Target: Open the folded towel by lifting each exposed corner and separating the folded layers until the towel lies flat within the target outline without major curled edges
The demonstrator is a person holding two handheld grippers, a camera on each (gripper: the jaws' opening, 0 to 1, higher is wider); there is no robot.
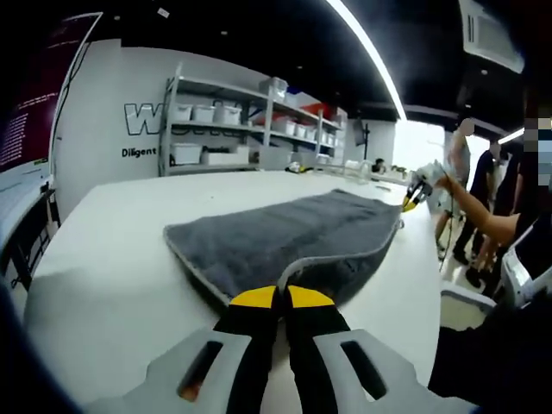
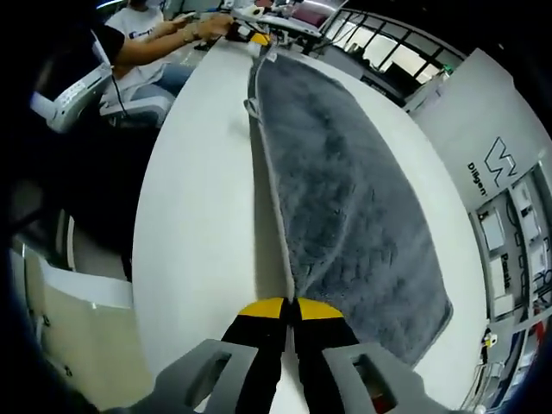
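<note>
Left gripper view: the left gripper [image 1: 281, 297] has its yellow-tipped fingers pinching the near edge of the grey towel [image 1: 293, 237], which lies spread on the white tabletop [image 1: 112, 276]. Right gripper view: the right gripper [image 2: 289, 309] pinches the towel's pale-trimmed edge, lifted into a ridge running away along the tabletop.

Shelving unit [image 1: 250, 121]; white table [image 1: 112, 259]

Towel [image 1: 293, 237] lies on the table [image 1: 112, 276]; shelves [image 1: 250, 129] stand behind the table.
</note>
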